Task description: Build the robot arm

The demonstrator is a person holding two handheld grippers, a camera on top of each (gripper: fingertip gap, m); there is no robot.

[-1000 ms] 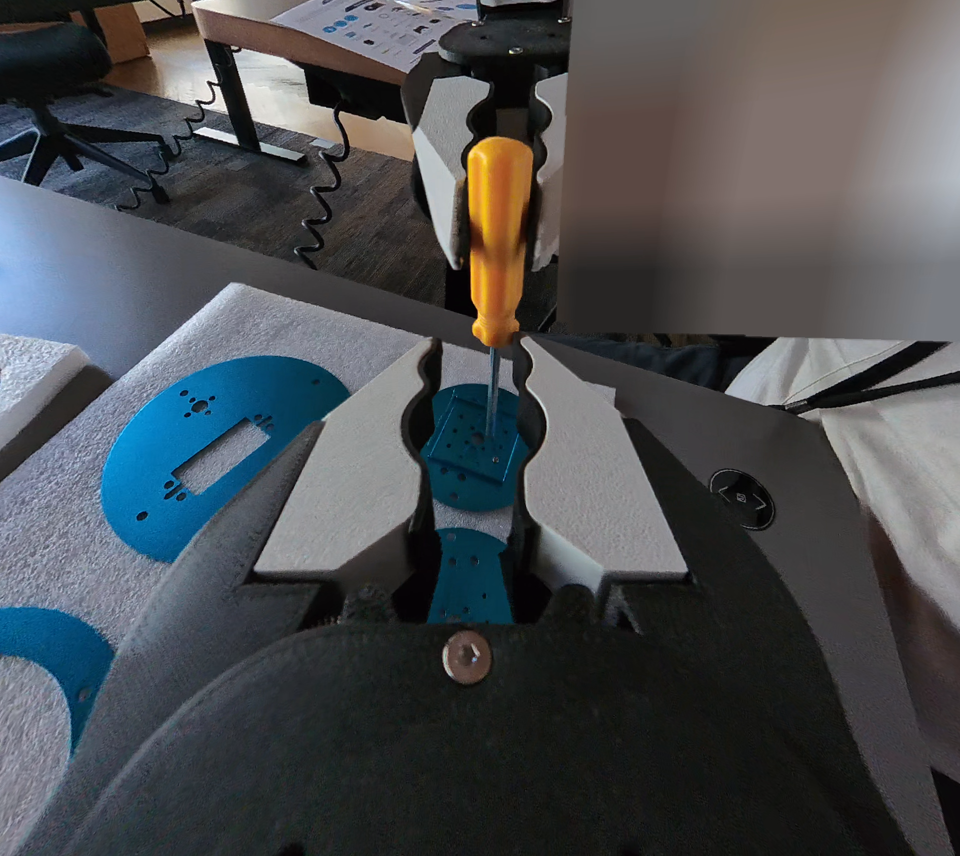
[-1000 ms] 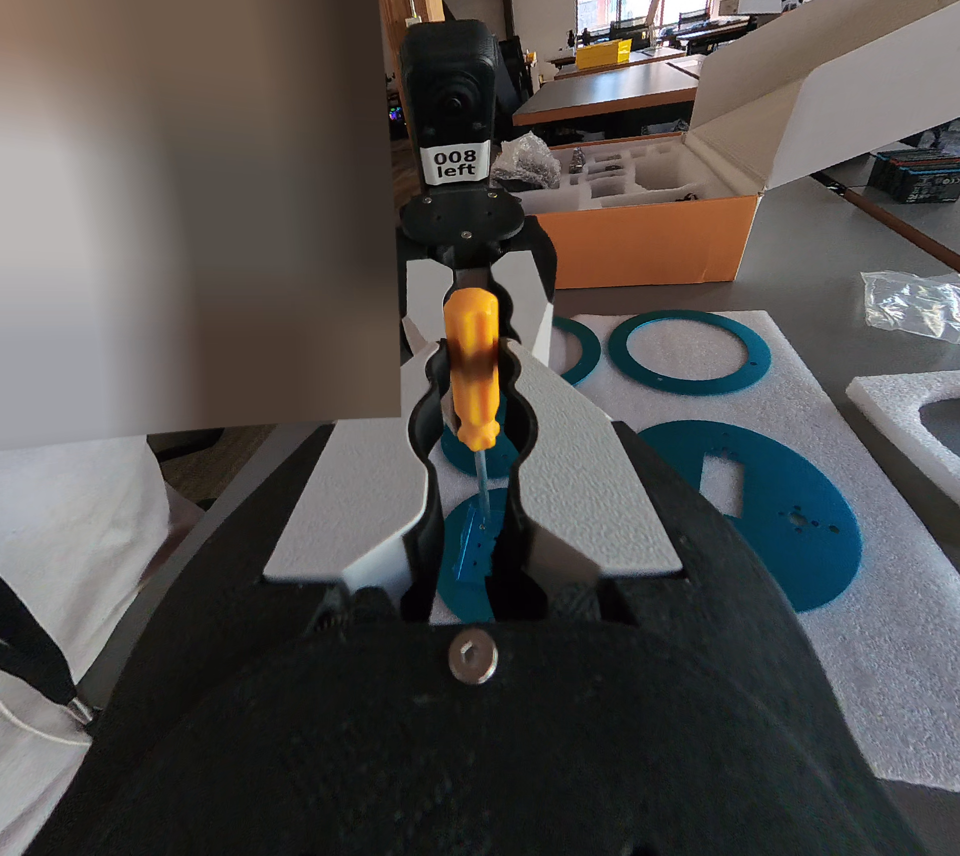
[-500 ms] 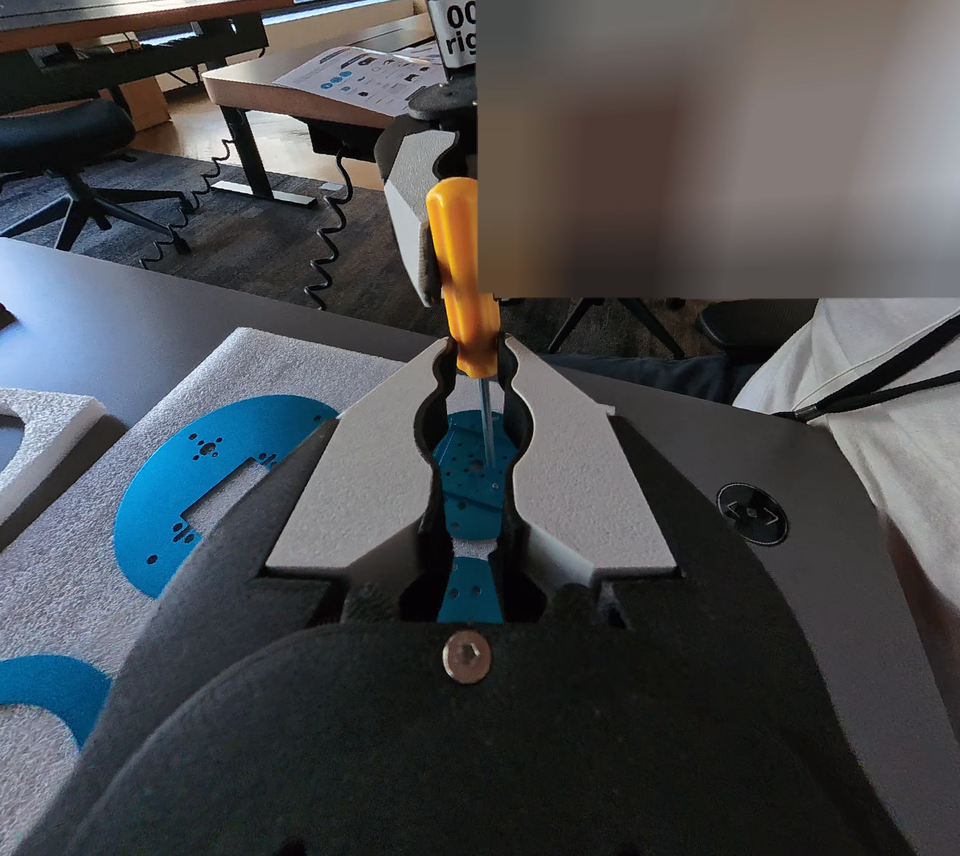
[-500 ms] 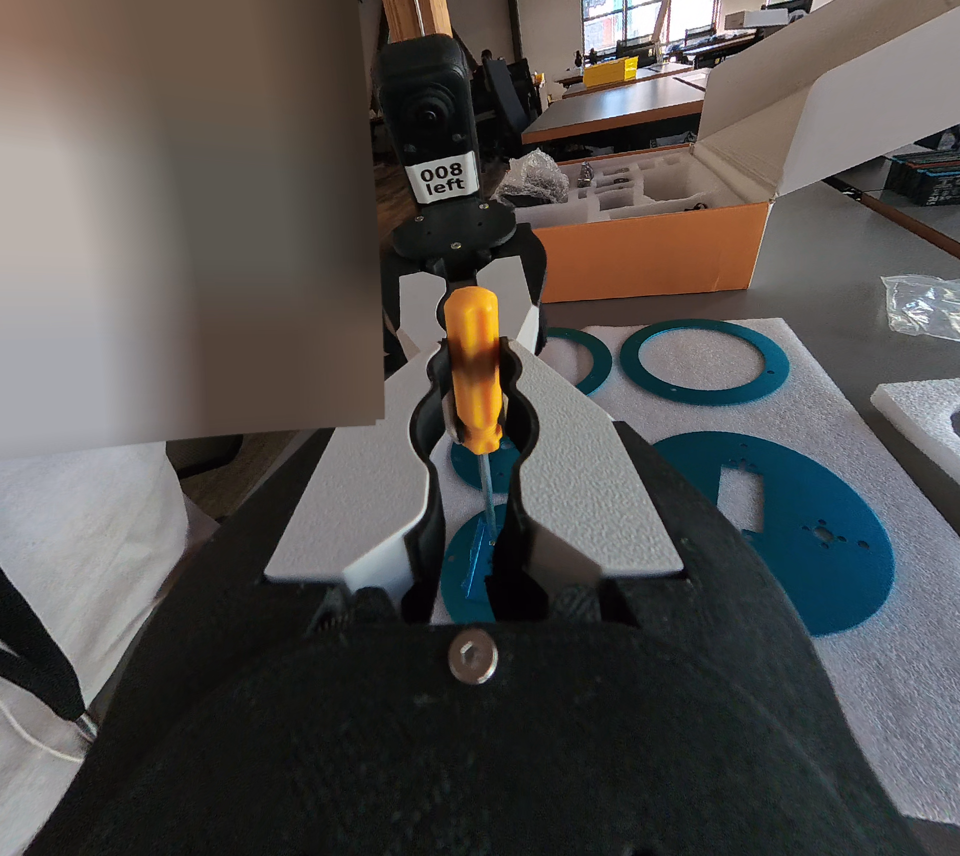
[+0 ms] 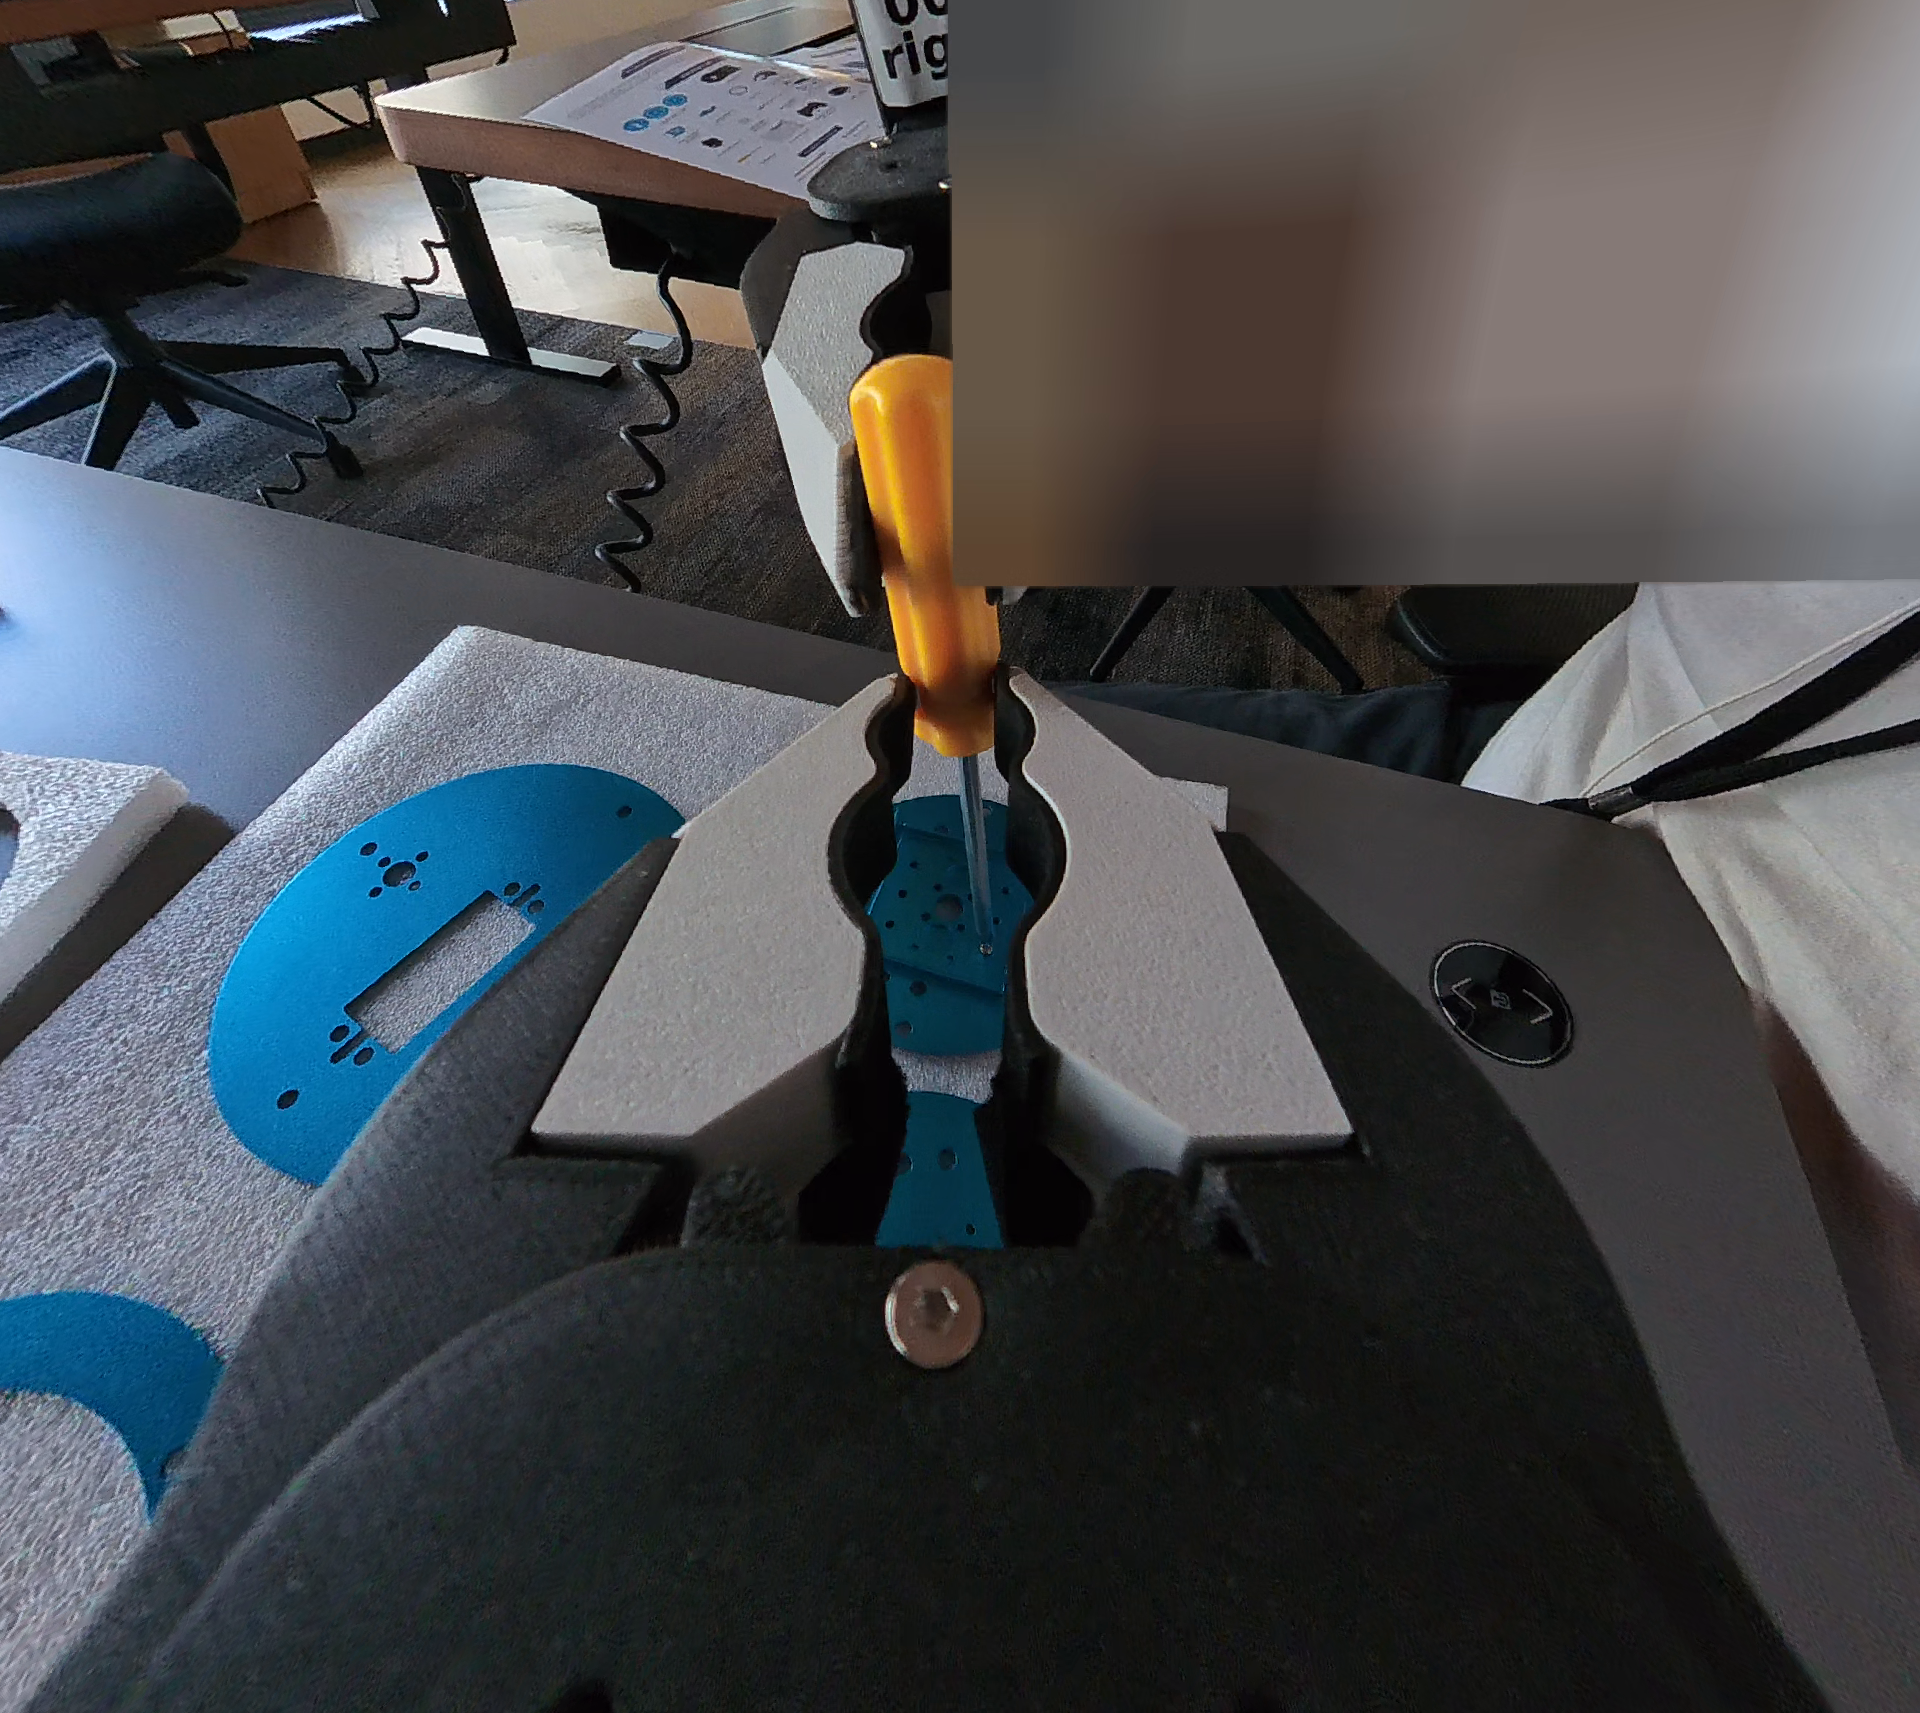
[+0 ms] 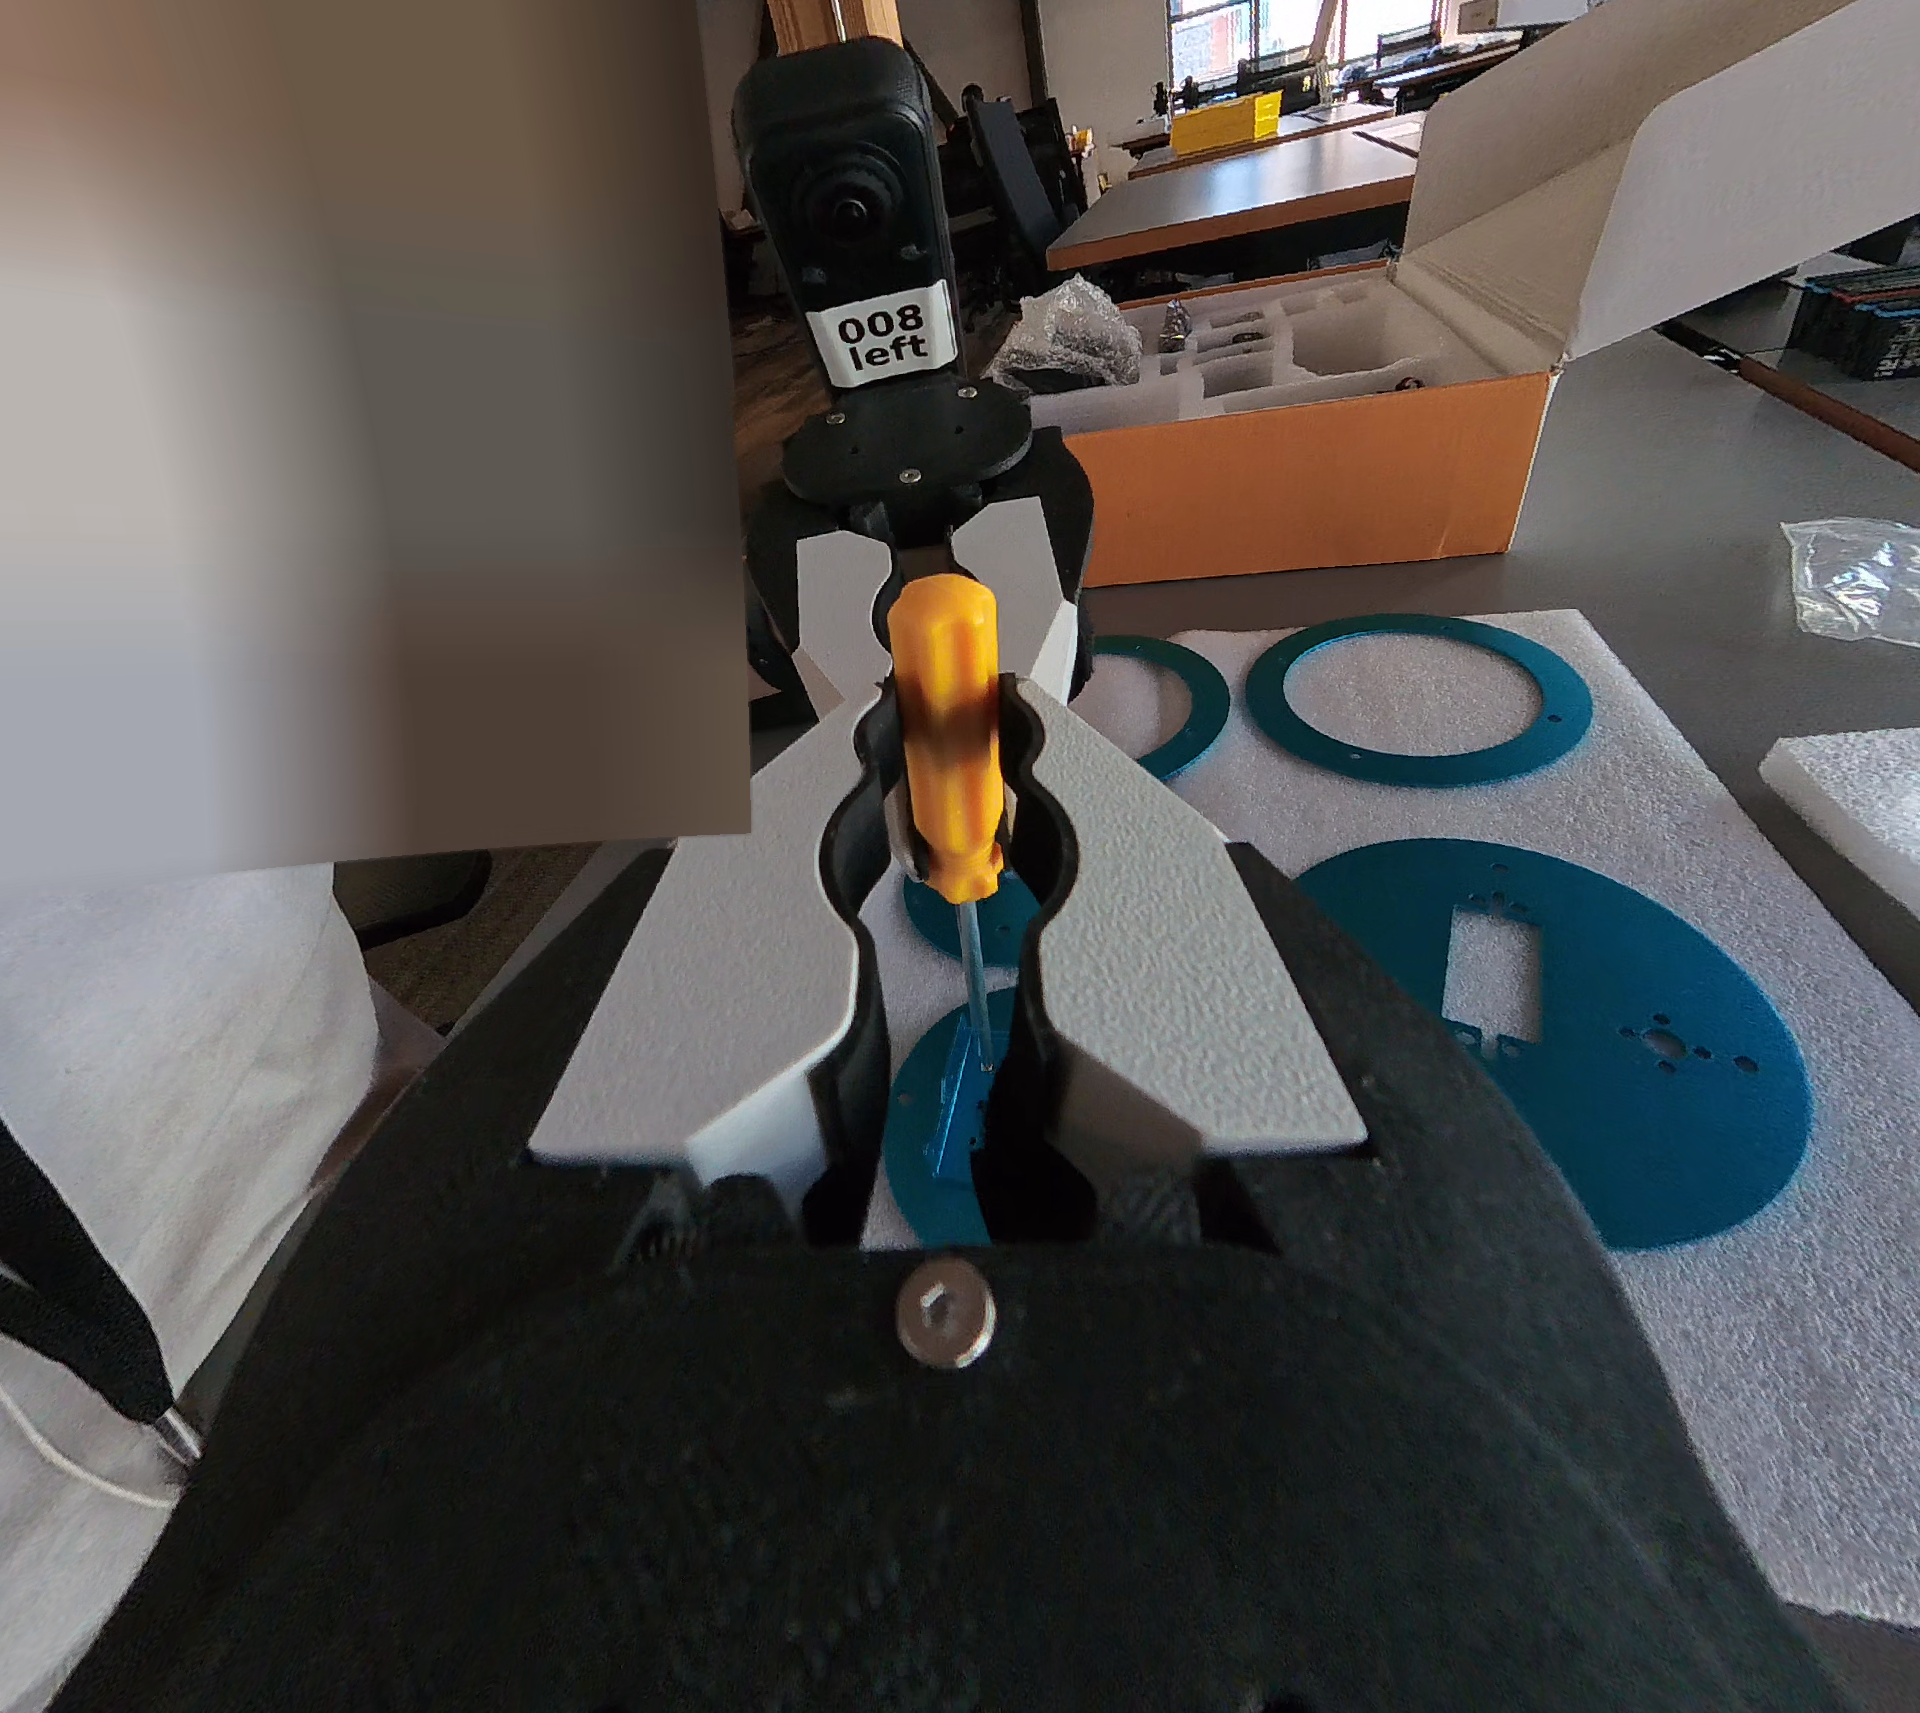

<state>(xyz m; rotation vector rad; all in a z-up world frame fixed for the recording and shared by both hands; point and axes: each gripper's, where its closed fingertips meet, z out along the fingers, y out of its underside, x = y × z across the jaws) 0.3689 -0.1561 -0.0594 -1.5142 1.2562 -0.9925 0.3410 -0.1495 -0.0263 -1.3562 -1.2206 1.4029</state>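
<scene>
An orange-handled screwdriver (image 5: 914,520) stands nearly upright, its thin blade tip on a small blue square plate with holes (image 5: 935,925). The plate lies on a blue disc (image 5: 925,1029) on a white foam sheet (image 5: 436,728). My right gripper (image 6: 948,697) is shut on the screwdriver handle (image 6: 945,728); one of its fingers (image 5: 816,375) shows beside the handle in the left wrist view. My left gripper (image 5: 953,697) faces it, its fingers drawn in around the handle's lower end. Its fingertips are hidden in the right wrist view.
A large blue disc with a rectangular cutout (image 6: 1558,1040) and blue rings (image 6: 1418,697) lie on the foam. Behind stand an open orange box (image 6: 1299,479), a plastic bag (image 6: 1860,572) and another foam piece (image 6: 1849,790). A person in white (image 5: 1766,832) sits at the table edge. Only a small space, under 4 cm, lies between the two pairs of fingers. The blue disc (image 5: 925,1029) is about 10 cm from my left fingertips.
My left gripper's fingers have drawn closer together around the handle's lower end. The screwdriver now leans a little, its top to the left in the left wrist view. Both views have tilted up slightly.
</scene>
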